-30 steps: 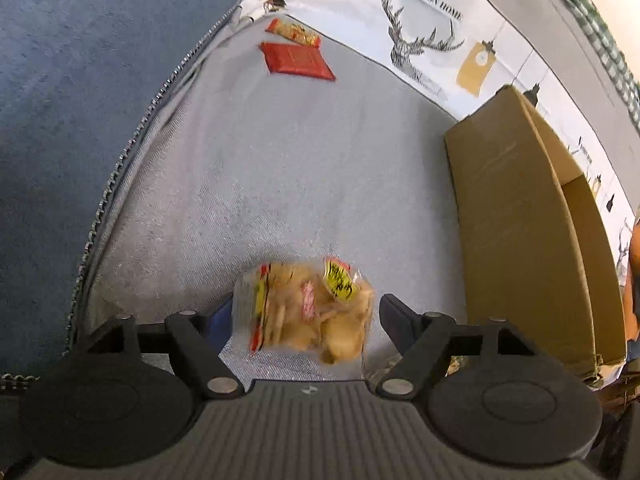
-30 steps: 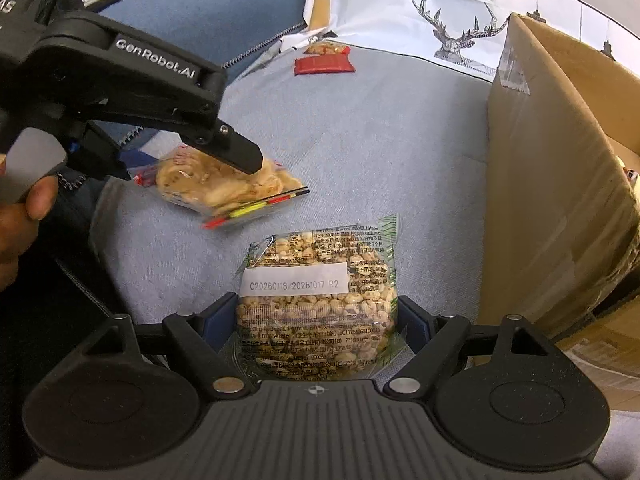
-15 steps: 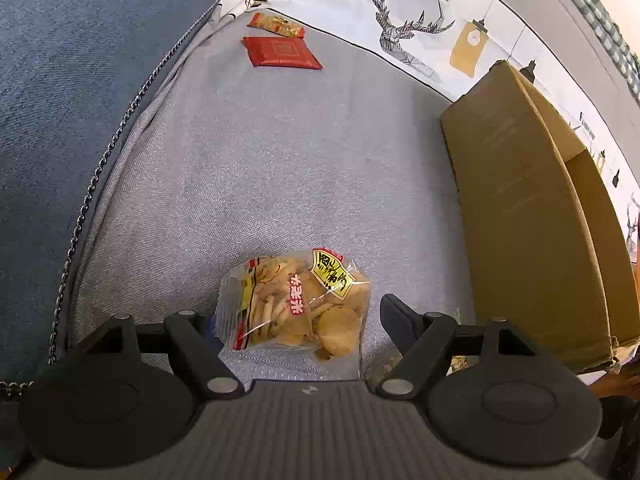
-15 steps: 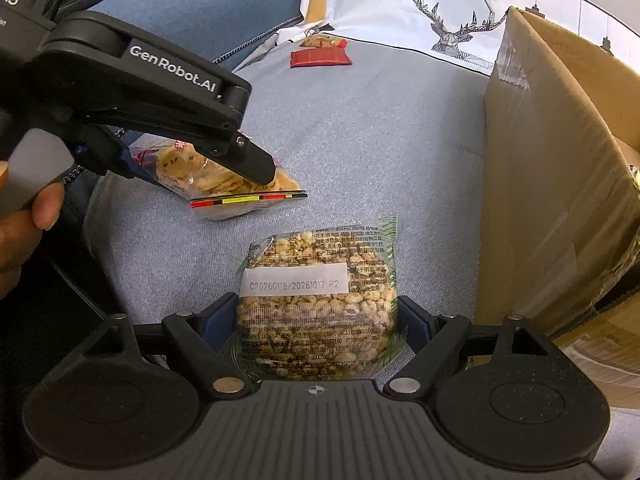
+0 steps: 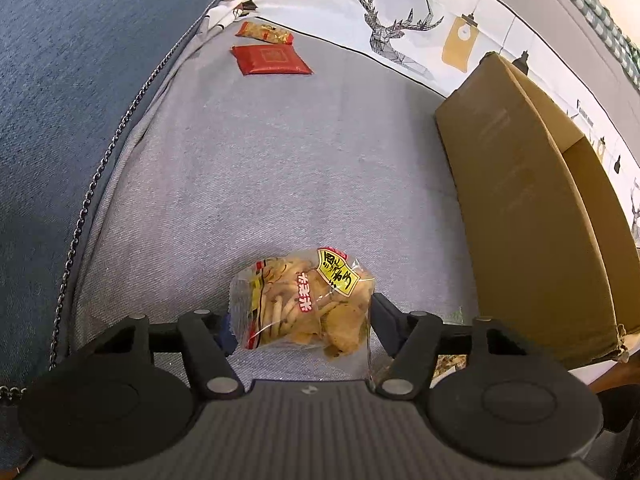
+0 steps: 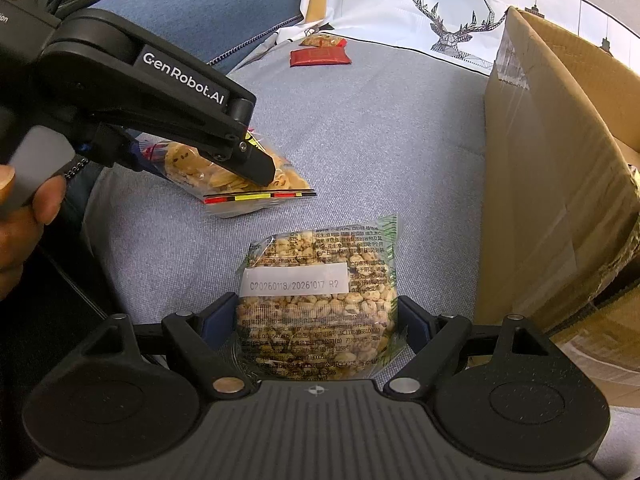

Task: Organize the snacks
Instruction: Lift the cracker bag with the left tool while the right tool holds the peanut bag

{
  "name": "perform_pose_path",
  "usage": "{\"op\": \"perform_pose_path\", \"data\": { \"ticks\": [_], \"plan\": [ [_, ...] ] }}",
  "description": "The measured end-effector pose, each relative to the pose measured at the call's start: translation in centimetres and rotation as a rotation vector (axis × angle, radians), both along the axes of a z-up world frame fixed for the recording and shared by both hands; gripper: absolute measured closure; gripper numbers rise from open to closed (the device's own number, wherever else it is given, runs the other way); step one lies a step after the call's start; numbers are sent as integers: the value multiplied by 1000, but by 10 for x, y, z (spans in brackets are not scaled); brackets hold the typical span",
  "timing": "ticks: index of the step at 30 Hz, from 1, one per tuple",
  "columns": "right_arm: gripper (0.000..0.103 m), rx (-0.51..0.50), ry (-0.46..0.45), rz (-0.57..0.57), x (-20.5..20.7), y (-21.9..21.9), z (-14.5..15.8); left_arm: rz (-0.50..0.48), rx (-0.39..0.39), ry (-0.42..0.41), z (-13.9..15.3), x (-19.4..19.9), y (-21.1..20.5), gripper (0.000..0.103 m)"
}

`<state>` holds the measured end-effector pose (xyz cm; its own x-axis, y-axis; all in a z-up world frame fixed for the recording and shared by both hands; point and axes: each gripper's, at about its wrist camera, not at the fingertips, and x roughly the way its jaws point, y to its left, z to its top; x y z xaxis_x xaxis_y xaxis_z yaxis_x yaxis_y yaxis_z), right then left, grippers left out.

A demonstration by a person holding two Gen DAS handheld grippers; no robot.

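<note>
My left gripper is shut on a clear bag of rice crackers with a yellow label, held low over the grey cushion. The same bag shows in the right wrist view, under the left gripper's finger. My right gripper is shut on a clear bag of peanuts with a white date sticker. A red packet and an orange snack packet lie at the cushion's far end.
An open cardboard box stands on the right, also in the right wrist view. A blue cushion lies to the left. A white deer-print cloth lies behind.
My left gripper has moved forward and right with the cracker bag. The right gripper with the peanut bag has stayed almost still.
</note>
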<state>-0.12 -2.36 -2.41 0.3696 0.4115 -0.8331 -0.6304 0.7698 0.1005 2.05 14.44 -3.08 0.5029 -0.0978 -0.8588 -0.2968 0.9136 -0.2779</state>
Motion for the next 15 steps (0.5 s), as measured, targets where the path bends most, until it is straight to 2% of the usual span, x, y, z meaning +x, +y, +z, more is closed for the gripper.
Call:
{"op": "perform_pose_path", "data": {
  "ticks": [9,15],
  "plan": [
    [19,9,-7,-3,-2,-2,1,11,-16,-38,4,-3,3,35],
    [19,42,-31,-9,-5,-6,8,33,-26,-93,12,-9,6,35]
  ]
}}
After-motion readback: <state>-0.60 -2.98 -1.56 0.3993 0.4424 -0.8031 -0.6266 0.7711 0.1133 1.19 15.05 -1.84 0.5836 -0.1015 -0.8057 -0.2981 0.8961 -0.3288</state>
